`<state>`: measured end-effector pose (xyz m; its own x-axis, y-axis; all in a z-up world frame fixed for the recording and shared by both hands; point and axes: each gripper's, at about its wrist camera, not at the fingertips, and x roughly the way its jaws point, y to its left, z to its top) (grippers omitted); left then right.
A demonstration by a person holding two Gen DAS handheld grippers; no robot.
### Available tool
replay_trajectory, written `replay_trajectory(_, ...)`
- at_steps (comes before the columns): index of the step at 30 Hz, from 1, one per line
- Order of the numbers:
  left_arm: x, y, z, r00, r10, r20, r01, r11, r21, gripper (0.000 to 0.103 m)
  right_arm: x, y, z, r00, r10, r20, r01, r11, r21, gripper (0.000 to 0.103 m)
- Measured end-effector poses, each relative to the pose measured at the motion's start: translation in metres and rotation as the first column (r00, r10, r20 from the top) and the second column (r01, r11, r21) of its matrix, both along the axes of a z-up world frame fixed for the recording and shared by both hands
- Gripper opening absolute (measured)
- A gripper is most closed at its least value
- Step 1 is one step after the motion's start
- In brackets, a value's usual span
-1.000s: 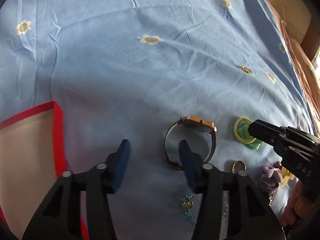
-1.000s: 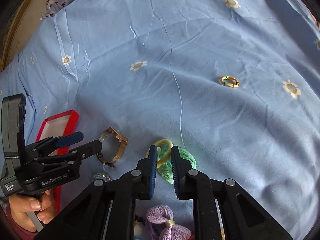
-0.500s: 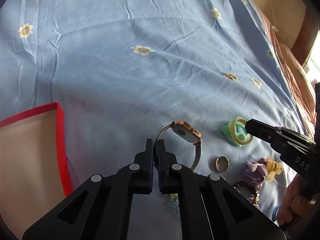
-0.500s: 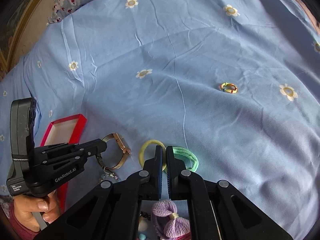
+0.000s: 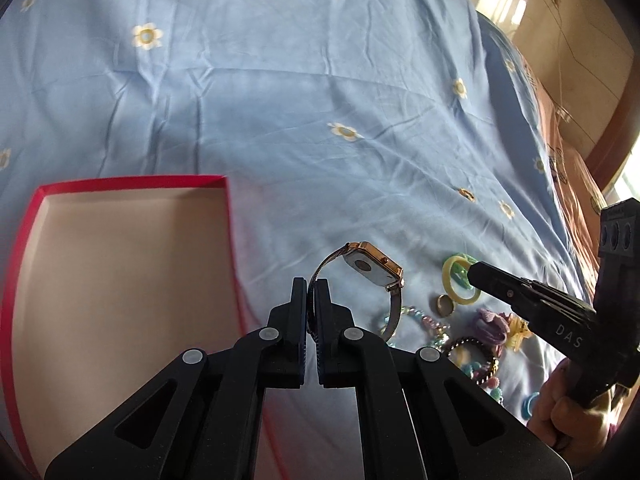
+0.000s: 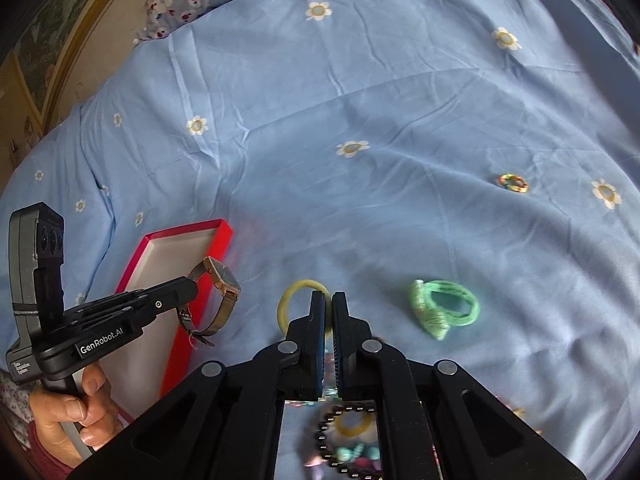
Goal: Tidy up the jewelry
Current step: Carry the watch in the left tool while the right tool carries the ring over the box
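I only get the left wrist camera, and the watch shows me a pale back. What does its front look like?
Observer: In the right wrist view the watch has a dark-looking dial in a gold-coloured case. The left gripper pinches its strap.
Operator: And the other gripper, does it hold only that yellow ring?
Observer: Yes. The right gripper is shut on the yellow hair tie alone. The green scrunchie lies apart from it on the blue sheet, off to the right.
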<state>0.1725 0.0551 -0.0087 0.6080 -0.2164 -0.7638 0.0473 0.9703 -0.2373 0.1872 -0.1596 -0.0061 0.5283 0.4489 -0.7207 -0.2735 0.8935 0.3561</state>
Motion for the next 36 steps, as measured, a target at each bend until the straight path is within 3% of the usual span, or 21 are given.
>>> replay_trajectory(11,-0.024,0.068,-0.003,0.992,0.123,-0.001,-0.123,0.992,-0.013,0.002,-0.006,0.071,-0.002,0.992,0.130,-0.002,-0.130,0.991,0.024,0.003)
replay_trajectory(22,-0.024,0.136,-0.011,0.969,0.245,-0.015,-0.244,0.969,0.025,0.003,0.001,0.156,-0.011,0.963,0.271,-0.003,-0.271,0.962,0.039,0.003)
replay_trajectory(36,-0.003,0.168,-0.035,0.942,0.325,-0.081,-0.318,0.944,0.084,0.003,0.035,0.215,-0.045,0.934,0.352,-0.056,-0.354,0.934,-0.040,0.003)
